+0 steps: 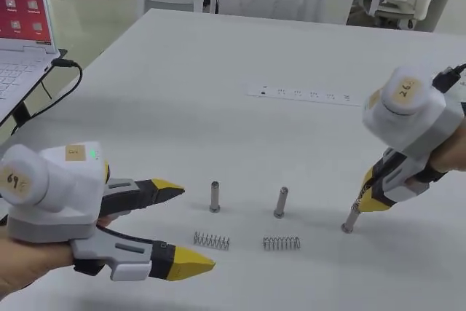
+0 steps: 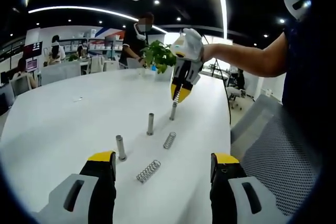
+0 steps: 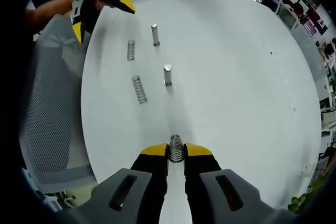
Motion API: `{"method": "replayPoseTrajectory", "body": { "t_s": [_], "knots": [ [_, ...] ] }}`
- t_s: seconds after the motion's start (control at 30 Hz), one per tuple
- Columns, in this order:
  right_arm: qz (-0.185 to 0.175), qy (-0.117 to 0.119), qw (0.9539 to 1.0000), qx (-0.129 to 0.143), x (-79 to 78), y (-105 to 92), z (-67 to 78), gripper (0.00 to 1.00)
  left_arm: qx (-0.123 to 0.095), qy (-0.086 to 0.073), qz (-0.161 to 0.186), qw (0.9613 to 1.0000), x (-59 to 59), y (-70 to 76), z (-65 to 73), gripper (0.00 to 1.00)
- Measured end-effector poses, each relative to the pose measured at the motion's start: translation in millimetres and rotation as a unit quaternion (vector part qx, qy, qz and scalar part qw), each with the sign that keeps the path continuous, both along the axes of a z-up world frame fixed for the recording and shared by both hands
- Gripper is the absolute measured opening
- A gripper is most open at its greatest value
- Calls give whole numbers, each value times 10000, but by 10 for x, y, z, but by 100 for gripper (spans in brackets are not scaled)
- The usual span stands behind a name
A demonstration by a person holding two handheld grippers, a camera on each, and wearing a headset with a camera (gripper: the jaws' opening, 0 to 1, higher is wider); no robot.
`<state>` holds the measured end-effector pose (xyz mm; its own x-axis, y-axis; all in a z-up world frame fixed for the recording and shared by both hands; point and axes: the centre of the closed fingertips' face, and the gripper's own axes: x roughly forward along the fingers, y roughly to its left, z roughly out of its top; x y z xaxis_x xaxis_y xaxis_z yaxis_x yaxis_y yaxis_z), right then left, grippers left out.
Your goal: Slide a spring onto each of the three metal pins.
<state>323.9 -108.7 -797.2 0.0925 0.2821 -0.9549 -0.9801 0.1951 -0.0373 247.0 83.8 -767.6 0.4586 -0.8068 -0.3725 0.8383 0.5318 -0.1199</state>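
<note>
We have our right gripper (image 3: 176, 153) clenched on a spring (image 3: 176, 147) just above the rightmost pin (image 1: 350, 220), while the left gripper (image 1: 197, 226) hangs wide open near two loose springs (image 1: 211, 239) on the table (image 1: 218, 92). If we tilt now, we reckon the coil snags the pin top or pops free

Left gripper (image 1: 195, 226) jaws spread wide; right gripper (image 1: 366, 200) pinching spring (image 3: 176, 148)

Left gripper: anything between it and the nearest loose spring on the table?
Nothing visible. The left gripper is open and the nearest spring lies just off its tips on bare table. The closest pin stands beside that line, not in it.
</note>
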Motion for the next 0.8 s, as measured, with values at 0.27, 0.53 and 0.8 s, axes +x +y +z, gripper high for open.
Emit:
{"method": "replayPoseTrajectory", "body": {
  "t_s": [0.27,0.53,0.8],
  "knots": [
    [-14,54,10000,-44,-1,-14,-77,9,-8,-9,7,10000,21,-2,5,69],
    [-43,114,9999,-72,6,-28,-161,9,-4,-16,4,10000,20,-6,10,69],
    [-53,153,9998,-110,-17,-23,-211,9,0,-19,-1,10000,16,-9,15,69]
  ]
}}
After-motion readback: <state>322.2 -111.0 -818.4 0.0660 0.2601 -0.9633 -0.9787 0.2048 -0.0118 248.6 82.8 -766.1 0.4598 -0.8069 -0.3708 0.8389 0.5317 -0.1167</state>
